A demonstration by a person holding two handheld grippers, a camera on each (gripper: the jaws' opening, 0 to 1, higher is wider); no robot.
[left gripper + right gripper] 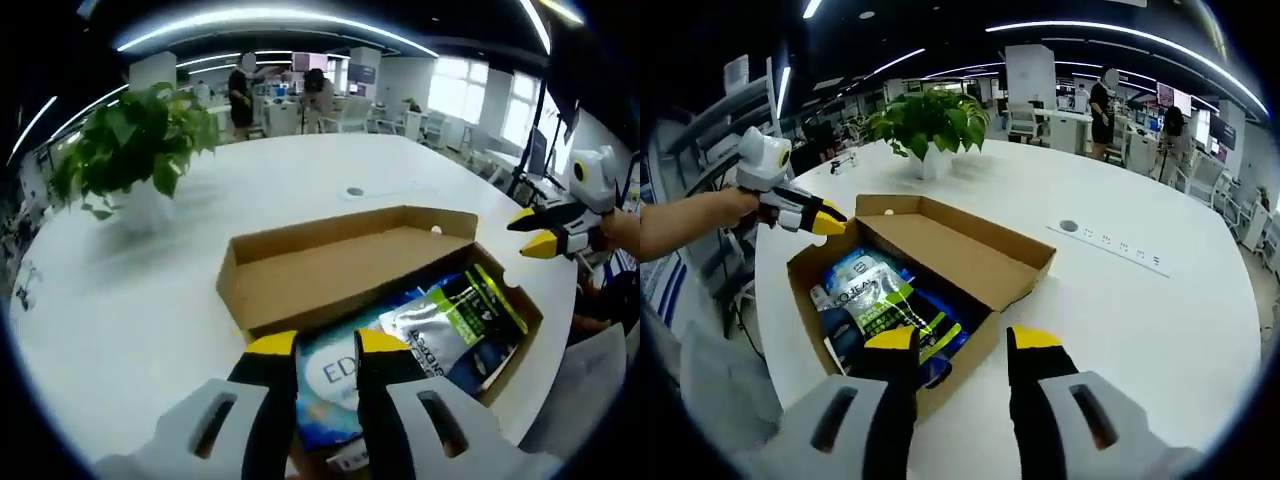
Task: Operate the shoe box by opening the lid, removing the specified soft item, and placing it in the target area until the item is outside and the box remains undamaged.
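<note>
Just beyond the left claw [326, 347] — narrow, empty — the box [300, 265] lay open, packets [455, 320] unremoved; right claw [964, 345] wide, empty.

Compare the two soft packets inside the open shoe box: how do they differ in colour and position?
The green and silver packet carries lime green stripes and dark lettering; the blue packet is pale blue with white areas. The green and silver packet lies on top, overlapping the blue packet, which is partly covered beneath it. Both lie flat inside the shoe box, whose lid is already open, and neither is held by a claw.
</note>
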